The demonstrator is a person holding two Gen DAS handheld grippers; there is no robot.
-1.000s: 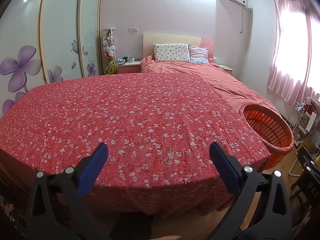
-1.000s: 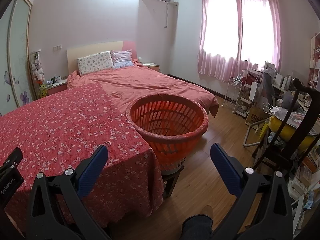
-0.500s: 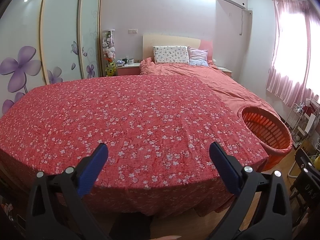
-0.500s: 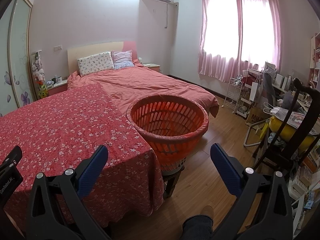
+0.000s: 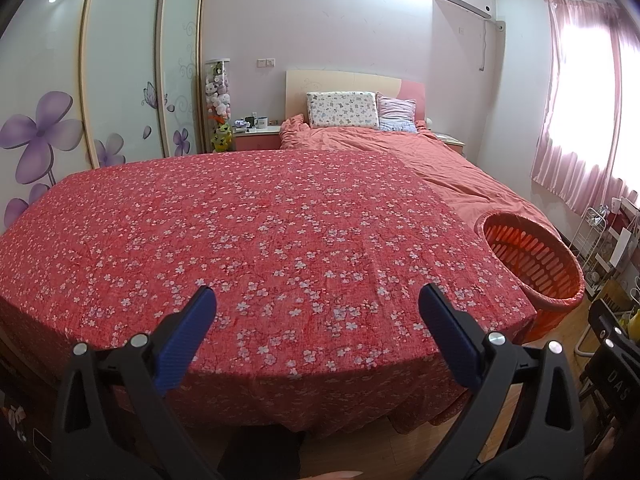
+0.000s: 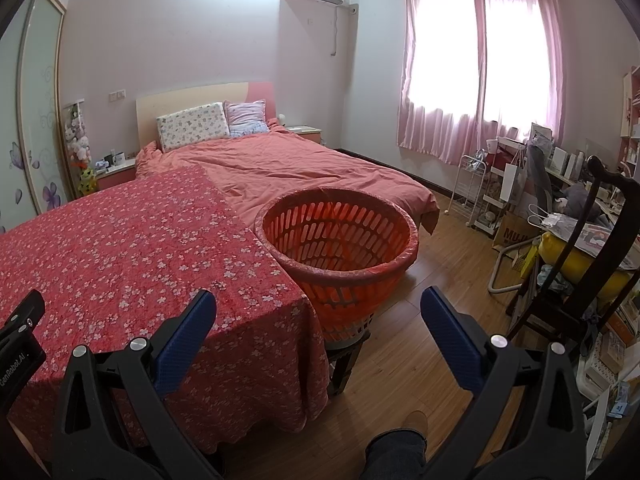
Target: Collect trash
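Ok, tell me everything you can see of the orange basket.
The orange basket is round, looks like plastic, and has walls pierced by rows of upright slots under a thick rolled rim. It stands upright and open, and nothing shows inside it. It sits on a dark low stand above the wooden floor, right at the corner of the floral red cloth, whose draped edge meets its side. In the left wrist view it shows at the cloth's right edge.

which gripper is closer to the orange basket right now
Right. The right gripper faces the orange basket almost head on, just short of its near rim. The left gripper sits over the floral cloth, with the basket off to its right, past the cloth's corner.
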